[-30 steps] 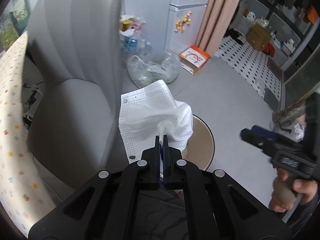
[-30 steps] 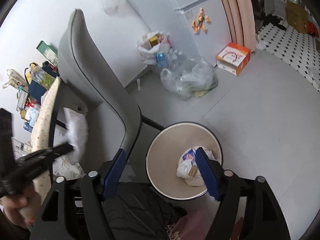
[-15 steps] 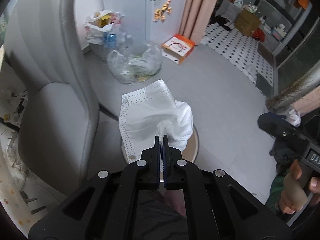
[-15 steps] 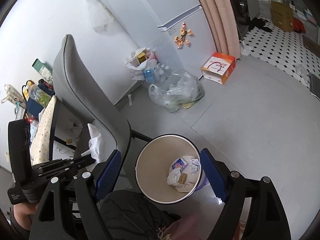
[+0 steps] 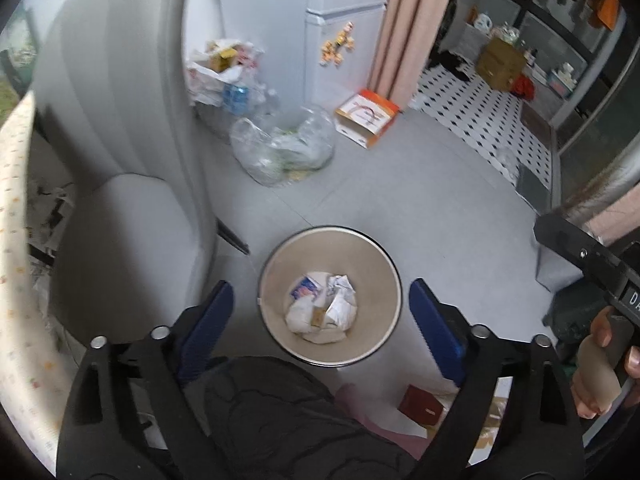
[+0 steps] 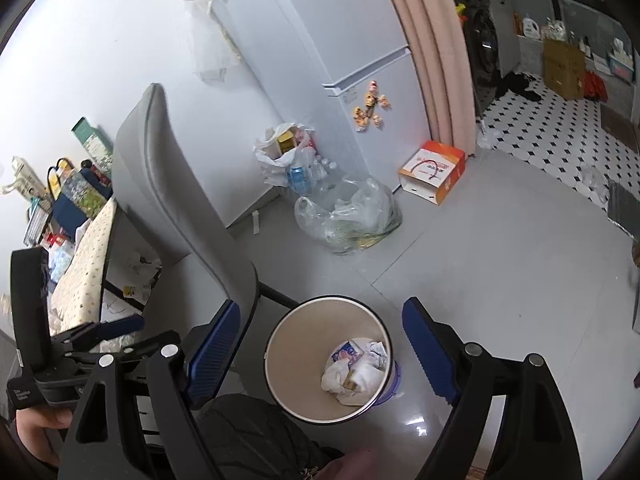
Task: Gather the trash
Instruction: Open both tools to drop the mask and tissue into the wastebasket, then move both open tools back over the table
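Note:
A round beige trash bin (image 5: 380,264) stands on the grey floor right below both grippers. Crumpled white paper and wrappers (image 5: 322,312) lie at its bottom. My left gripper (image 5: 320,284) hangs over the bin, its jaws opening wide with nothing between the blue pads. In the right wrist view the same bin (image 6: 288,352) holds the trash (image 6: 354,376). My right gripper (image 6: 320,302) is above it, its jaws opening too and empty. The left gripper's fingers (image 6: 120,325) show side-on at the left. A hand (image 5: 600,360) holds the right gripper at the edge.
A grey chair (image 5: 120,200) stands close to the left of the bin. Behind it is a table with a dotted cloth (image 5: 16,240). A clear plastic bag (image 5: 284,152), a white bag of cans (image 5: 224,76) and an orange box (image 5: 366,114) sit by the fridge. A small red box (image 5: 420,406) lies near my knee.
The left jaws have sprung apart and the white face mask they pinched has dropped out of them. The right gripper has risen and its jaws have widened slightly.

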The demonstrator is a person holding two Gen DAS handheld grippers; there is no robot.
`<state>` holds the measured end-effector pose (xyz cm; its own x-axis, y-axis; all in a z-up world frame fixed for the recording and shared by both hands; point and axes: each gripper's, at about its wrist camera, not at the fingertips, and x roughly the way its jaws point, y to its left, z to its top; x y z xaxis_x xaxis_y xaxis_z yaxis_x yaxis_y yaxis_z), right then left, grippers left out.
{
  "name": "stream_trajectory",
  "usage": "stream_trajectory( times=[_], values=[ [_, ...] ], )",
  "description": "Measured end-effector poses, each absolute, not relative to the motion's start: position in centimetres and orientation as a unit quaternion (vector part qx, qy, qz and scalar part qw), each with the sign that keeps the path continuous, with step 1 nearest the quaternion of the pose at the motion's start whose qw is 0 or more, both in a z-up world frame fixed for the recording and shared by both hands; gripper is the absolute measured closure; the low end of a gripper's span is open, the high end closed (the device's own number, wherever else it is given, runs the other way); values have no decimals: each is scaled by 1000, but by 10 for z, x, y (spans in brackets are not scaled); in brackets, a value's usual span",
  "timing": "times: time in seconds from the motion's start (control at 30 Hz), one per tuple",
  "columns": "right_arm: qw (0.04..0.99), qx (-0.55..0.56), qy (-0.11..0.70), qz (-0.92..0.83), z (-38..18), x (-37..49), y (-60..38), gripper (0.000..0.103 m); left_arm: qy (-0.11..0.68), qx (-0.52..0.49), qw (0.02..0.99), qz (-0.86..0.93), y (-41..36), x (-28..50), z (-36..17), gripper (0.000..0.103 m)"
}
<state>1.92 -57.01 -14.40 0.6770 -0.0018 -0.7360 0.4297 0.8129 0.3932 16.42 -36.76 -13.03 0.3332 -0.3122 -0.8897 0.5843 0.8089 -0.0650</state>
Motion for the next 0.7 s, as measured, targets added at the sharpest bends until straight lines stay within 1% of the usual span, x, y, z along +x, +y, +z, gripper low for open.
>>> stream_trajectory(
  times=[0.17,0.23,0.53,0.7],
  values=[
    [887,261,367,-99,-124,21,-546,10,491,109,825,-259,-336,159,-111,12],
    [893,257,357,-89,-115,22,-537,8,483,95,835,-248,-319,157,-101,11],
    [915,217,339,-34,-72,30,-473,8,437,21,877,-201,-236,150,-54,9],
    [921,186,343,-4,-55,37,-434,8,411,-9,895,-173,-189,142,-32,9]
  ],
)
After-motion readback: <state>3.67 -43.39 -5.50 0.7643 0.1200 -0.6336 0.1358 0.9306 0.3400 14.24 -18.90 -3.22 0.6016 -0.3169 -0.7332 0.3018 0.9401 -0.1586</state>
